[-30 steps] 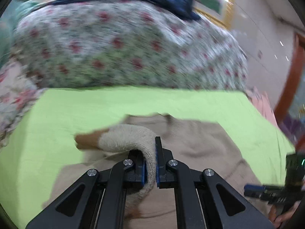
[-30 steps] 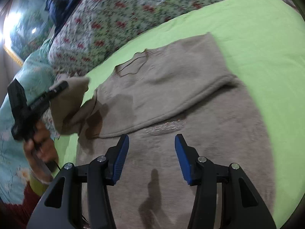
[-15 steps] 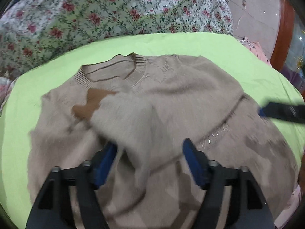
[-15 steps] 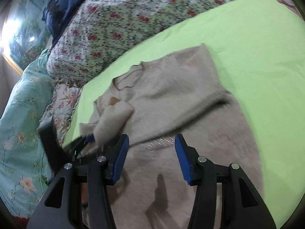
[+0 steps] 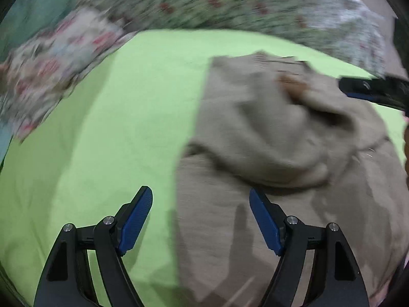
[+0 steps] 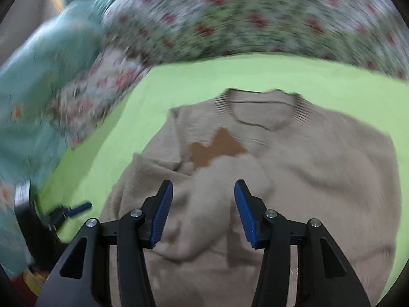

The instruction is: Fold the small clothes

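Right wrist view looks down on a beige sweater (image 6: 294, 179) spread flat on a lime-green sheet (image 6: 199, 81), its ribbed neckline away from the camera and a brown patch (image 6: 217, 148) just below the collar. One sleeve (image 6: 225, 192) lies folded inward across the chest, its cuff end bunched near the middle of the garment. The right gripper (image 6: 203, 209) hovers over that sleeve with its blue pads apart and nothing pinched between them. From the left wrist view, the left gripper (image 5: 200, 220) also stands wide apart and empty, straddling the sweater's side edge where knit meets sheet; the folded sleeve humps up ahead of it. A floral quilt (image 6: 242, 20) is heaped behind. Both views are smeared, so fine creases are hard to read. By my reading, the sleeve fold is done and the step in hand is repositioning for the body fold. That next move likely calls for each gripper to pinch a side edge or the hem cleanly, taking both layers, then carry it over without dragging the laid sleeve askew.
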The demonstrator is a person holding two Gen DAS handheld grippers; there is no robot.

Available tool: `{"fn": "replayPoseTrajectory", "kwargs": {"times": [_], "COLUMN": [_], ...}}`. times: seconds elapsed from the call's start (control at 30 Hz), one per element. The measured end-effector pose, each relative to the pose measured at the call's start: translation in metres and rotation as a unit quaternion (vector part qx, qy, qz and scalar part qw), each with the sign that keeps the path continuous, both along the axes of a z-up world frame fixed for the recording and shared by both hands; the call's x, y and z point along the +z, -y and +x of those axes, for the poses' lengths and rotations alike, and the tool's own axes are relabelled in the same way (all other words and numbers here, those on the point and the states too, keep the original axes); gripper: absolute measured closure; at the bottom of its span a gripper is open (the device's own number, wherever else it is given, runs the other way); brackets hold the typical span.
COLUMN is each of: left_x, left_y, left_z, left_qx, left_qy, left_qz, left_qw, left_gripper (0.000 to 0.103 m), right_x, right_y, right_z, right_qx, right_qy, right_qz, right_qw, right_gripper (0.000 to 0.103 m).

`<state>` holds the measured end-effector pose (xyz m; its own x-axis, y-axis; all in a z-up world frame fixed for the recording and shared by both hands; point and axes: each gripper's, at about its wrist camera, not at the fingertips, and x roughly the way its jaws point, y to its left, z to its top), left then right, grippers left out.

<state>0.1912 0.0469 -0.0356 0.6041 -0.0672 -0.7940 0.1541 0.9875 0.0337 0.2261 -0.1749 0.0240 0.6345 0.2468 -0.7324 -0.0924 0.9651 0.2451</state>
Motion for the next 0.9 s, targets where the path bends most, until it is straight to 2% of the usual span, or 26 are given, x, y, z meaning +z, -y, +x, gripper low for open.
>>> {"fn": "replayPoseTrajectory", "kwargs": {"times": [0.07,0.13,0.2,0.23,0.3,0.33,0.37,0.43,0.47,0.53,0.6,0.67,0.73,0.8,0.83,0.9], "left_x": [-0.006,-0.014,-0.021,-0.021,-0.020,-0.019,-0.019,-0.019,-0.019,-0.019,-0.019,-0.019,-0.018,-0.018,-0.018,-0.019], "left_y": [-0.008,-0.006,0.000,0.002,0.004,0.004,0.002,-0.002,-0.004,-0.005,-0.005,-0.004,-0.007,-0.013,-0.017,-0.022], "left_z": [0.013,0.026,0.038,0.042,0.050,0.054,0.058,0.062,0.063,0.063,0.061,0.058,0.056,0.054,0.053,0.052], "left_qx": [0.013,0.010,0.017,0.019,0.029,0.041,0.051,0.073,0.086,0.103,0.113,0.118,0.123,0.131,0.136,0.141], "left_qy": [-0.006,-0.022,-0.027,-0.025,-0.020,-0.019,-0.019,-0.018,-0.018,-0.016,-0.012,-0.007,-0.005,-0.004,-0.003,-0.001], "left_qz": [-0.008,-0.015,-0.008,-0.009,-0.011,-0.014,-0.017,-0.022,-0.021,-0.023,-0.023,-0.018,-0.025,-0.042,-0.054,-0.075], "left_qw": [0.9999,0.9996,0.9995,0.9995,0.9993,0.9989,0.9984,0.9969,0.9959,0.9943,0.9932,0.9928,0.9920,0.9904,0.9892,0.9871], "left_gripper": [0.025,0.025,0.025,0.025,0.026,0.028,0.031,0.034,0.035,0.035,0.035,0.035,0.035,0.034,0.033,0.033], "right_x": [-0.014,-0.031,-0.041,-0.042,-0.032,-0.020,-0.011,0.005,0.007,0.000,-0.025,-0.054,-0.067,-0.058,-0.045,-0.023], "right_y": [-0.025,-0.036,-0.031,-0.020,0.004,0.022,0.035,0.068,0.083,0.107,0.130,0.149,0.162,0.167,0.166,0.160], "right_z": [0.017,0.028,0.033,0.032,0.023,0.012,0.002,-0.027,-0.039,-0.057,-0.070,-0.083,-0.102,-0.121,-0.128,-0.132], "right_qx": [0.023,0.007,-0.018,-0.035,-0.063,-0.083,-0.102,-0.152,-0.176,-0.214,-0.243,-0.282,-0.321,-0.349,-0.368,-0.366], "right_qy": [-0.025,-0.047,-0.053,-0.053,-0.036,-0.006,0.016,0.067,0.079,0.079,0.045,-0.012,-0.028,-0.011,0.003,0.041], "right_qz": [-0.054,-0.116,-0.142,-0.128,-0.074,-0.031,-0.009,0.037,0.056,0.088,0.114,0.132,0.141,0.125,0.101,0.084], "right_qw": [0.998,0.992,0.988,0.990,0.995,0.996,0.995,0.985,0.980,0.970,0.962,0.950,0.936,0.929,0.924,0.926], "right_gripper": [0.051,0.052,0.076,0.093,0.093,0.093,0.093,0.094,0.094,0.093,0.093,0.090,0.090,0.089,0.084,0.073]}}
